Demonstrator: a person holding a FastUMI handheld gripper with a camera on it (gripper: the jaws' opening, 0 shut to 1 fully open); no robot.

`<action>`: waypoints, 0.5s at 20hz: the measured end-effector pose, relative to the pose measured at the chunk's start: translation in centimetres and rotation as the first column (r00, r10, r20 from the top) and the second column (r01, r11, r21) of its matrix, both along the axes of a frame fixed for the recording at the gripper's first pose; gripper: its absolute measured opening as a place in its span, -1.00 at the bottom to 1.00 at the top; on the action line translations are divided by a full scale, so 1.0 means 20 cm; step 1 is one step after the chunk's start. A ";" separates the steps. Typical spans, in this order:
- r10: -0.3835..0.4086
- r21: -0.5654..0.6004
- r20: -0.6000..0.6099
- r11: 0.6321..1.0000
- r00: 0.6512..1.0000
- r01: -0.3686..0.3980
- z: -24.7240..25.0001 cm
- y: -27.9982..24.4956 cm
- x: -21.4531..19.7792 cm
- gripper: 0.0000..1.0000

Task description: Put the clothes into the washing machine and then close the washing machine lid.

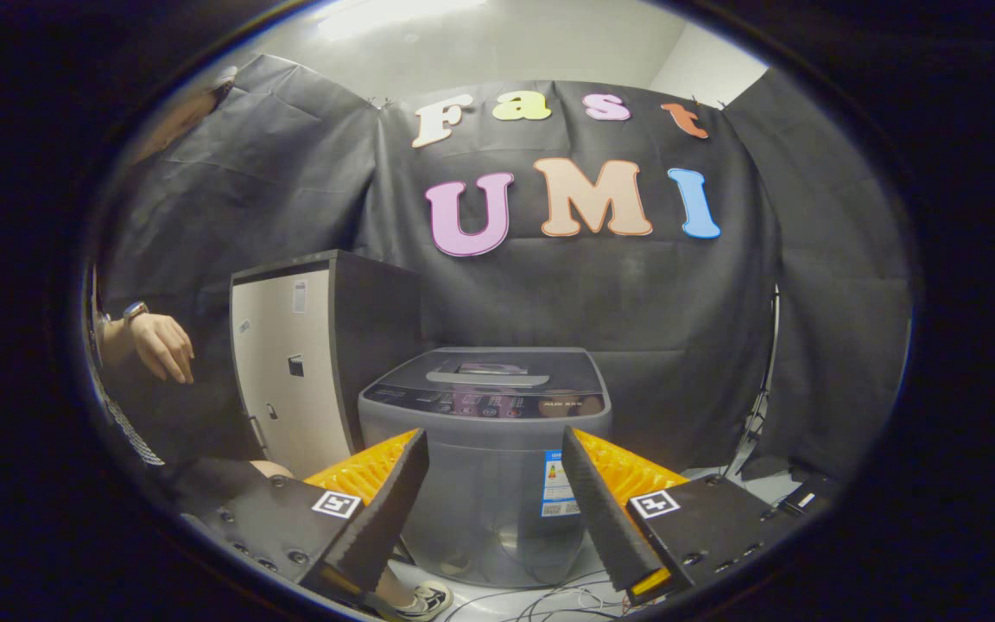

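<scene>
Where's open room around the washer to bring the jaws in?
Open: straight ahead of the spread, empty gripper to the washer, and above its shut lid. Bare floor beside it. Crowded: the cabinet and a person's hand; cables underfoot.

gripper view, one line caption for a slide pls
Open gripper faces a lidded washing machine beside a cabinet.

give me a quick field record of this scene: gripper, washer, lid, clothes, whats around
gripper: gripper open, fingers apart, holding nothing
washing machine: washing machine stands upright on the floor, beyond the fingers
lid: lid down, closed
clothes: none can be made out
beside washer: cabinet next to it, on the person's side
person: hand with a wristwatch, near the cabinet
floor: cables in front of the washer
</scene>
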State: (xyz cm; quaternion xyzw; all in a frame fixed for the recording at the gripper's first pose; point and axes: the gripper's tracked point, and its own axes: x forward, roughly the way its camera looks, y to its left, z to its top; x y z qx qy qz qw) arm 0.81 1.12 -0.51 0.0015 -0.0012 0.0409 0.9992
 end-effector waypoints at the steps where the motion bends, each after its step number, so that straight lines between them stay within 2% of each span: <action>1: 0.000 0.000 0.000 1.000 1.000 0.000 0.00 0.00 0.00 0.94; 10: 0.000 0.000 0.001 1.000 1.000 0.000 0.00 0.00 0.00 0.94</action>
